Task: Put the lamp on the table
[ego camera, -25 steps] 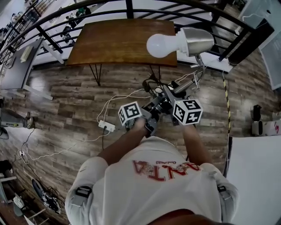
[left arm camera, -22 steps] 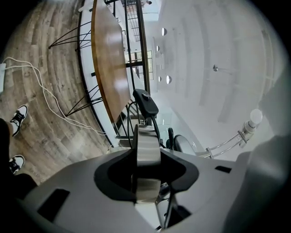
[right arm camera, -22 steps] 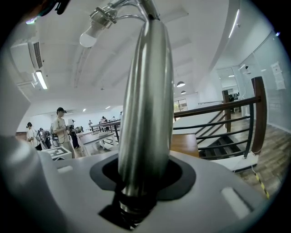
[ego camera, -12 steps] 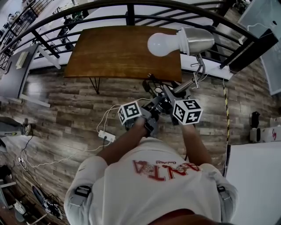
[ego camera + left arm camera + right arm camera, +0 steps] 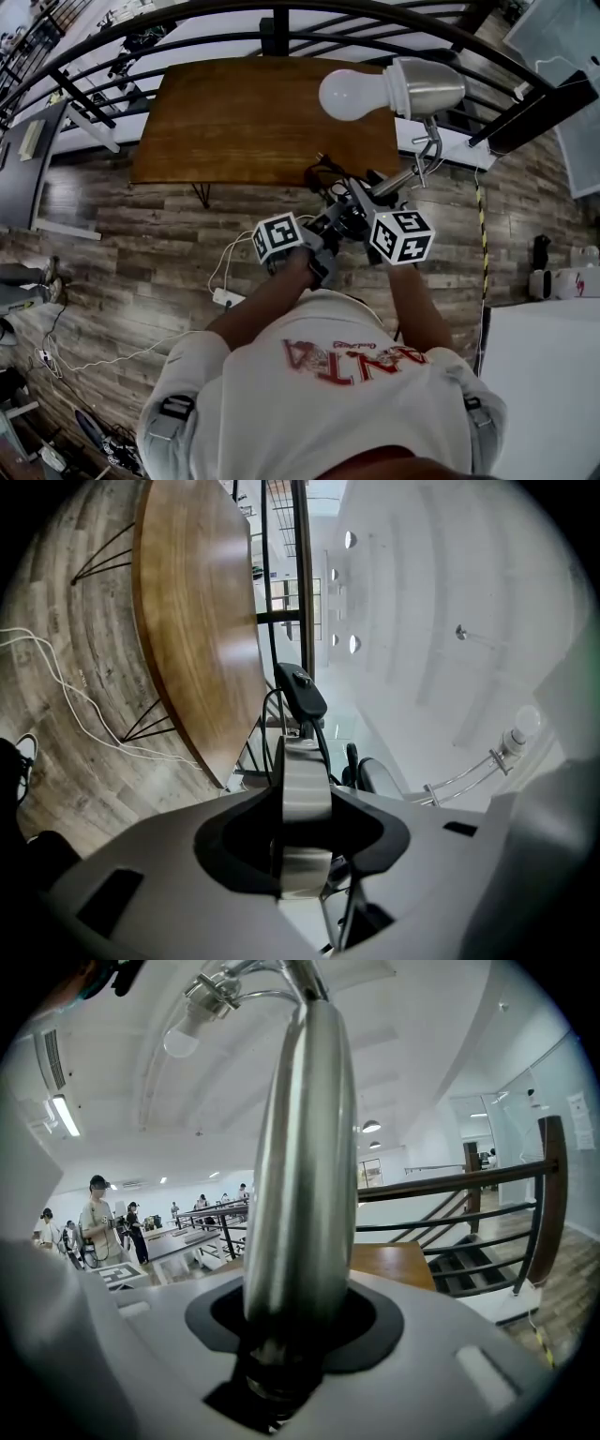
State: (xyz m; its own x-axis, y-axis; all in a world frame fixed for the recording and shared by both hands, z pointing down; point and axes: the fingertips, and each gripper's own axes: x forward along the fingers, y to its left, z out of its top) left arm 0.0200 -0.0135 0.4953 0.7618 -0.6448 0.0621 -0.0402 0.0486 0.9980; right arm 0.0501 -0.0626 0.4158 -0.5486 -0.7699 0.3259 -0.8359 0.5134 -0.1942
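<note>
The lamp is a white bulb (image 5: 349, 95) in a silver shade (image 5: 427, 86) on a thin metal arm, held up over the floor in front of the brown wooden table (image 5: 244, 122). My left gripper (image 5: 323, 230) and right gripper (image 5: 367, 208) are both shut on its lower metal part. In the left gripper view a silver lamp piece (image 5: 304, 794) sits between the jaws, with a black cable (image 5: 298, 688) beyond it and the table (image 5: 197, 621) to the left. In the right gripper view the jaws clamp the lamp's silver stem (image 5: 305, 1147), and the bulb (image 5: 183, 1040) shows at upper left.
A black railing (image 5: 281, 19) runs behind the table. A white cable and power strip (image 5: 223, 298) lie on the wood floor at my left. A white panel (image 5: 544, 375) lies at the right. Stairs (image 5: 478, 1260) and distant people (image 5: 98, 1218) show in the right gripper view.
The table has come nearer and lower in the head view, as the person carries the lamp toward it. Both grippers keep the same hold.
</note>
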